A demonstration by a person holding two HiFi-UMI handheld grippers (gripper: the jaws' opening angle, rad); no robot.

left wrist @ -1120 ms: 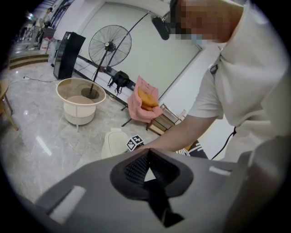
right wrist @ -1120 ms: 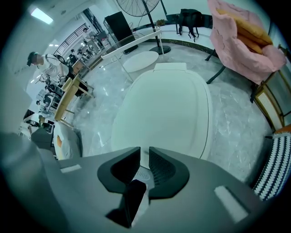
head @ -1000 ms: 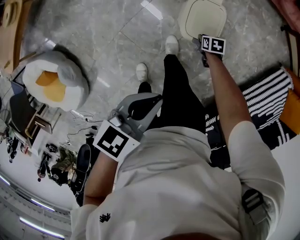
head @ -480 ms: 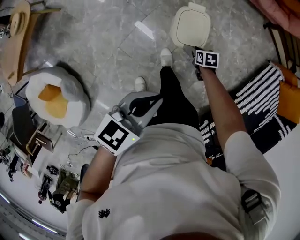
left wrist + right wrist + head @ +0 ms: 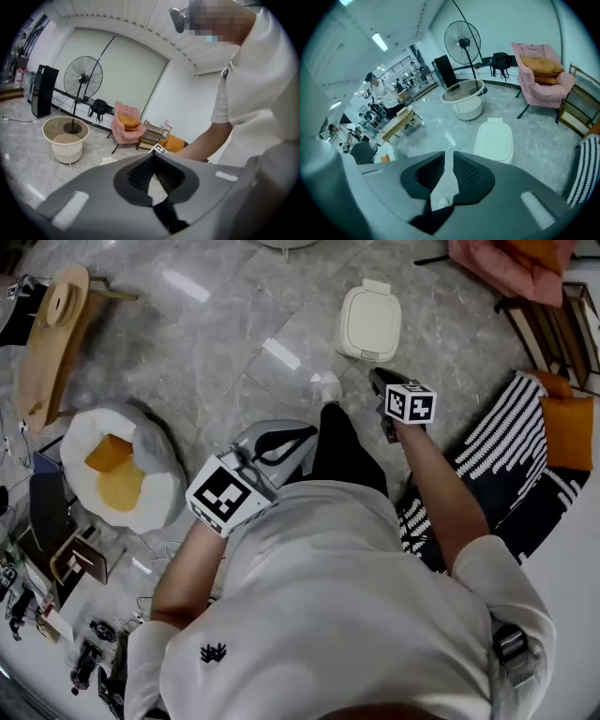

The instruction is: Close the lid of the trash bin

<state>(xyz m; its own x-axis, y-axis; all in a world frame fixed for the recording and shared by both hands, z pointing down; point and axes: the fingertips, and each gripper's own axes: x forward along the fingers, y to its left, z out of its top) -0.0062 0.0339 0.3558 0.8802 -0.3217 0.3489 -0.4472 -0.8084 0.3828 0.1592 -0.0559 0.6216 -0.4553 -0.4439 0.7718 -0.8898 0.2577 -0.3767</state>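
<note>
The cream trash bin [image 5: 369, 322] stands on the grey marble floor ahead of the person's feet, its lid lying flat and closed. The right gripper view shows the same bin [image 5: 494, 140] just beyond the jaws, lid down. My right gripper [image 5: 375, 374] hovers a short way in front of the bin without touching it; its jaws [image 5: 449, 154] stand a narrow gap apart with nothing between them. My left gripper [image 5: 305, 434] is held close to the person's body, well away from the bin, and its jaws [image 5: 153, 155] meet at the tips, empty.
An egg-shaped cushion [image 5: 122, 479] lies on the floor at left, a wooden stool [image 5: 56, 334] behind it. A black-and-white striped rug [image 5: 497, 456] lies at right. A pink chair [image 5: 543, 75], a round basket table [image 5: 464, 101] and a standing fan [image 5: 462, 35] stand beyond the bin.
My right gripper has drawn back from the bin's near edge, leaving bare floor between them. The bin's lid stays down. The left gripper has kept its place near the body.
</note>
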